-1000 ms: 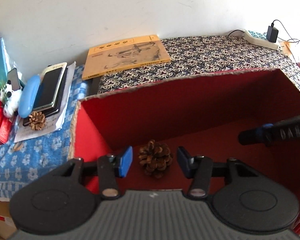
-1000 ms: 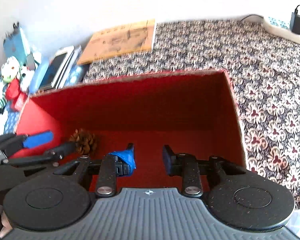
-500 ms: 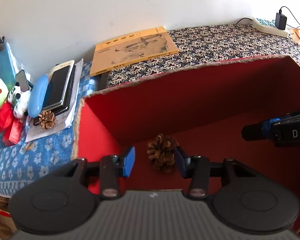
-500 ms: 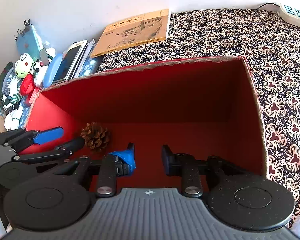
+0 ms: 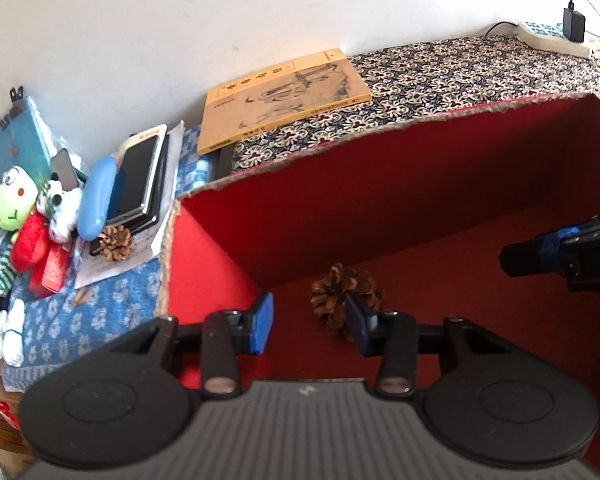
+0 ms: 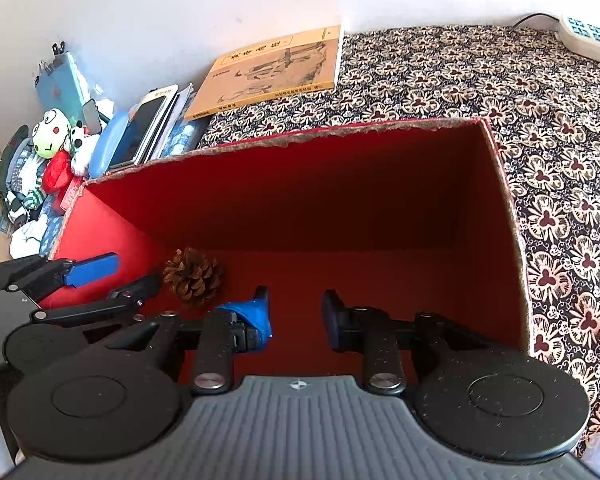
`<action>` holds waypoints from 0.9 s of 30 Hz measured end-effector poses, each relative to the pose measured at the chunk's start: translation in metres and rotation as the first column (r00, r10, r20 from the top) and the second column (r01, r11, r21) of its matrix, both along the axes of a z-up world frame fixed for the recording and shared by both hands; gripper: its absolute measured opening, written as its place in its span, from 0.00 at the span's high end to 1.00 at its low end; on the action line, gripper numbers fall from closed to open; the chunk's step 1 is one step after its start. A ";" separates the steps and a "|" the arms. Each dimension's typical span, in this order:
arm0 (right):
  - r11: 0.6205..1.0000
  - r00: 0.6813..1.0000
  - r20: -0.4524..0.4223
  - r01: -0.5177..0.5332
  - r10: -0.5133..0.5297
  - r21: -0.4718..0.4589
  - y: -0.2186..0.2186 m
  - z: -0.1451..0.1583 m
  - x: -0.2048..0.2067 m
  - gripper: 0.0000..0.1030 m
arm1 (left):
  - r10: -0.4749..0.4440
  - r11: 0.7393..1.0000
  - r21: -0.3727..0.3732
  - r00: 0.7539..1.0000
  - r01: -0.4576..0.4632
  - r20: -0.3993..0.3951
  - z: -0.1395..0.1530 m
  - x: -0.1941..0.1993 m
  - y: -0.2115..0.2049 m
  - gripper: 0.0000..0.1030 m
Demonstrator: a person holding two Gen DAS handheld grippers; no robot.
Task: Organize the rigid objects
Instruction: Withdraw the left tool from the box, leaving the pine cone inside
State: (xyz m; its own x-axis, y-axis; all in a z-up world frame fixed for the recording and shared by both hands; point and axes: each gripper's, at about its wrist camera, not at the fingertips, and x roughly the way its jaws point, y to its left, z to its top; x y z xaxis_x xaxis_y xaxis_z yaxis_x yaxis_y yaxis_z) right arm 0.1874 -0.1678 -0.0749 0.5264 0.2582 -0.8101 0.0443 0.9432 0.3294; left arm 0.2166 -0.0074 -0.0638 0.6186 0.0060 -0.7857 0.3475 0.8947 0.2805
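Note:
A brown pine cone (image 5: 334, 290) lies on the floor of the open red box (image 5: 300, 208), near its left wall. My left gripper (image 5: 308, 316) hangs just above it inside the box, its jaws closing with nothing between the pads. In the left wrist view the cone sits partly behind the right fingertip. The right wrist view shows the cone (image 6: 194, 276) just beyond the tips of the left gripper (image 6: 128, 274), apart from them. My right gripper (image 6: 296, 312) hovers over the middle of the box (image 6: 340, 184), open and holding nothing. One of its fingers (image 5: 540, 256) shows at the right of the left wrist view.
A second pine cone (image 5: 116, 242) rests on papers left of the box, beside stacked phones (image 5: 140, 180), a blue case (image 5: 96, 200) and plush toys (image 5: 16, 204). A yellow book (image 5: 284, 96) lies behind the box. A power strip (image 5: 552, 38) sits at the far right on the patterned cloth.
The left jaws have narrowed. The pine cone, earlier centred between the left fingers, now sits by the right fingertip. Both views have tipped up, showing more of the table behind.

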 end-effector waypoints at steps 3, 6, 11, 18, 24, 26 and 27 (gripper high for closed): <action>1.000 1.000 -0.005 -0.002 0.002 0.001 -0.001 -0.001 0.001 0.91 | 0.025 0.998 0.049 0.999 -0.027 0.030 0.000 -0.002 -0.004 0.45; 1.000 1.000 -0.001 0.002 -0.002 -0.025 -0.004 0.001 0.001 0.92 | 0.040 0.999 0.034 0.998 -0.041 0.042 0.005 -0.005 -0.003 0.27; 0.998 0.999 0.031 0.022 -0.020 -0.061 -0.013 0.008 -0.006 0.91 | 0.017 0.999 0.037 0.999 -0.019 0.052 0.007 -0.017 -0.012 0.27; 0.999 0.996 0.082 0.044 -0.043 -0.014 -0.028 0.015 -0.024 0.90 | 0.026 0.998 0.059 0.995 -0.032 0.097 0.013 -0.026 -0.019 0.27; 0.997 0.971 0.228 0.075 -0.072 -0.005 -0.034 0.047 -0.058 0.87 | 0.090 0.996 -0.037 0.989 -0.086 0.115 0.044 -0.047 -0.003 0.27; 0.994 0.952 0.291 0.103 -0.092 -0.024 -0.033 0.058 -0.071 0.86 | 0.112 0.991 -0.082 0.986 -0.103 0.121 0.057 -0.057 0.003 0.25; 0.993 0.942 0.321 0.116 -0.101 -0.027 -0.032 0.063 -0.078 0.86 | 0.123 0.988 -0.107 0.985 -0.111 0.118 0.064 -0.063 0.006 0.24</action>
State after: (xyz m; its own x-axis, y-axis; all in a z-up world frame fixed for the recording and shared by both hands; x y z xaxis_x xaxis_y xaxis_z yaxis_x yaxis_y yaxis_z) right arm 0.1097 -0.2000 -0.0122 0.7817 0.1524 -0.6048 0.0467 0.9527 0.3004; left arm 0.1537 -0.0015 -0.0002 0.7109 0.0093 -0.7032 0.2070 0.9528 0.2219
